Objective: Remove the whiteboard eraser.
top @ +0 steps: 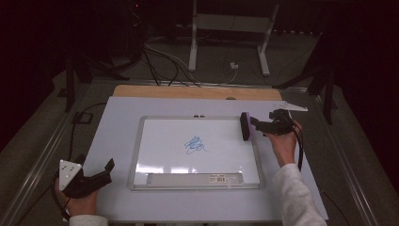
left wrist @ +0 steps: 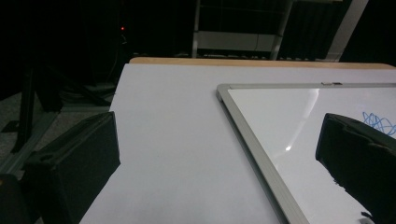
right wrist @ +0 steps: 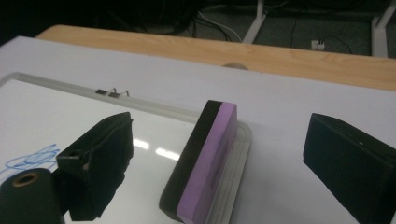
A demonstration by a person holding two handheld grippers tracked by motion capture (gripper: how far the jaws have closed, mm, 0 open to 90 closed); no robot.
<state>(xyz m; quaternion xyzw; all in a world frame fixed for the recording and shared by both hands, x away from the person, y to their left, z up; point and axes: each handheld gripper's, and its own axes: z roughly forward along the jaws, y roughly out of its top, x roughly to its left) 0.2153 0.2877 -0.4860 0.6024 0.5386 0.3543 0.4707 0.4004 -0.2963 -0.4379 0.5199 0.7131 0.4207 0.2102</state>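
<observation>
Eraser (right wrist: pixel 203 163) stands on edge on the whiteboard's (top: pixel 141 146) right frame, between the right gripper's (right wrist: pixel 224 154) open jaws, untouched; centre, then squeeze. Left gripper (top: pixel 106 172) open, idle

The left hand (top: pixel 81 200) rests low at the near left, holding the left gripper (top: pixel 109 170) with its grey three-cornered plate on top, angled up and to the right; its two black fingers (left wrist: pixel 77 161) stand wide apart with nothing between them. The right forearm, in a pale sleeve, reaches forward on the right side, and the right hand (top: pixel 283 141) holds the right gripper (right wrist: pixel 219 158) pointing left, its fingers (right wrist: pixel 105 156) spread apart and pressing on nothing.
</observation>
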